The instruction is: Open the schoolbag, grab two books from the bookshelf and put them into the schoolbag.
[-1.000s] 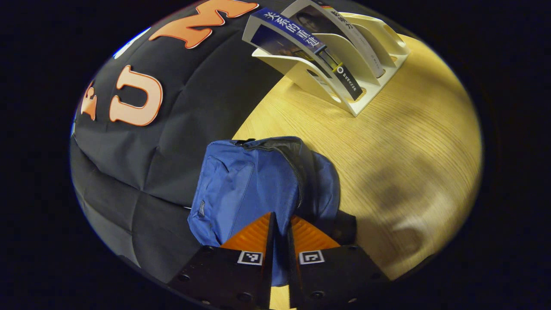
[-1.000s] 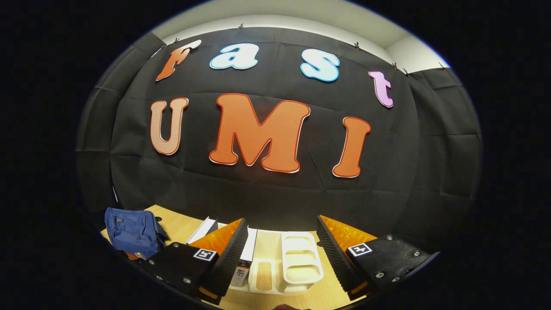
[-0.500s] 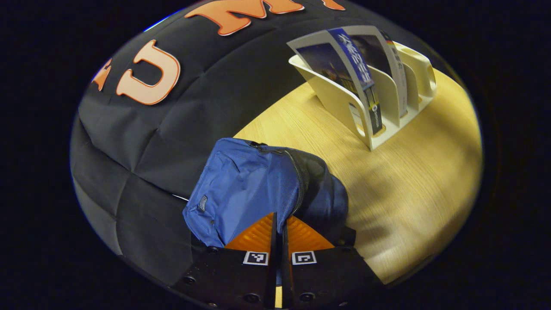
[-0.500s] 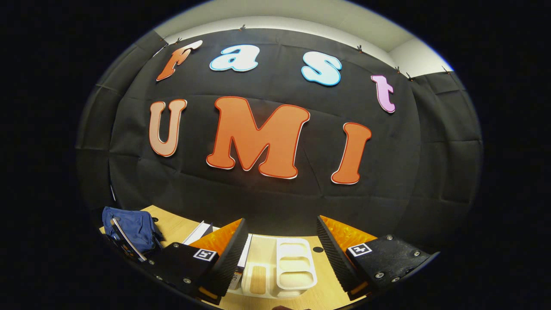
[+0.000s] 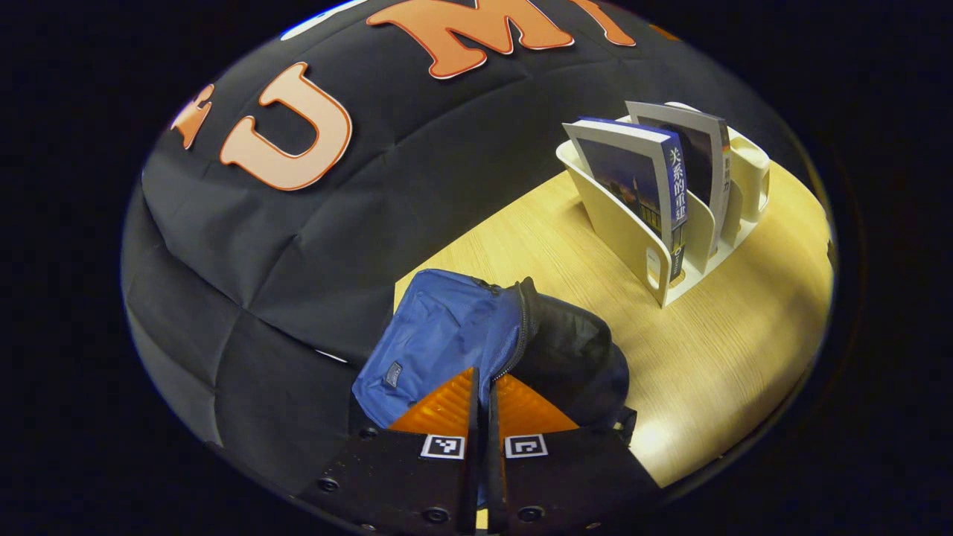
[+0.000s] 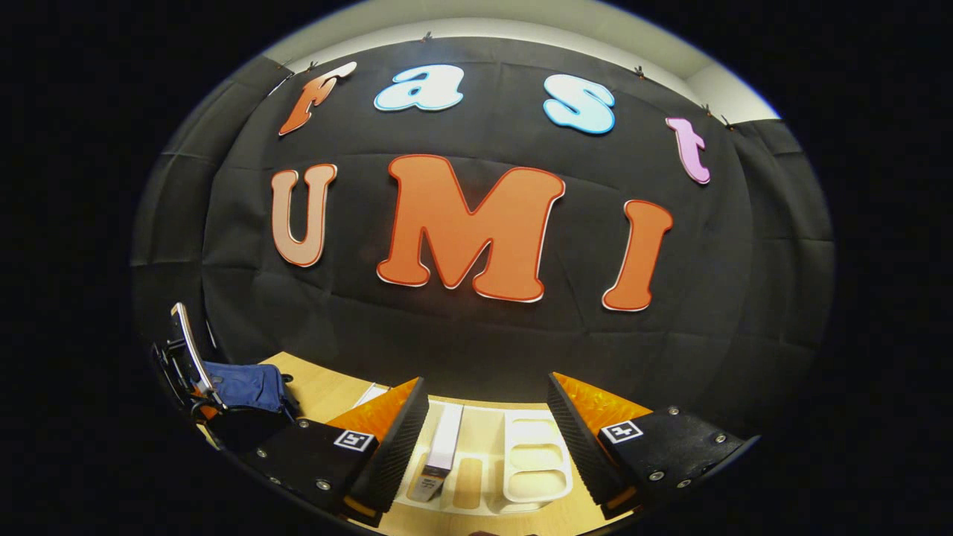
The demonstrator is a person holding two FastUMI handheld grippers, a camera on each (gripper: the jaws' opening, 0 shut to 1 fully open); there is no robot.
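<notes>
The blue schoolbag [image 5: 447, 335] lies on the wooden table [image 5: 744, 357] against the booth's wall, its black side [image 5: 577, 350] turned to the right. My left gripper [image 5: 482, 380] is shut right where the bag's zipper [image 5: 517, 335] runs down between its fingertips. A white bookshelf [image 5: 655, 260] stands farther right and holds two upright books, a blue one [image 5: 633, 186] and one behind it [image 5: 700, 152]. In the right gripper view, my right gripper [image 6: 488, 417] hangs open above the bookshelf [image 6: 536, 461] and a book [image 6: 445, 447]. At the far left there, the schoolbag [image 6: 249, 387] shows with the left gripper [image 6: 186, 353] at it.
The black cloth wall runs close behind the bag and the bookshelf. Bare table surface lies between the bag and the bookshelf and in front of both. The bookshelf's rightmost slots [image 6: 532, 439] hold nothing.
The left gripper's fingers have gone from a narrow gap to fully shut at the bag's zipper, and its view has swung. The left gripper now shows beside the bag in the right gripper view.
</notes>
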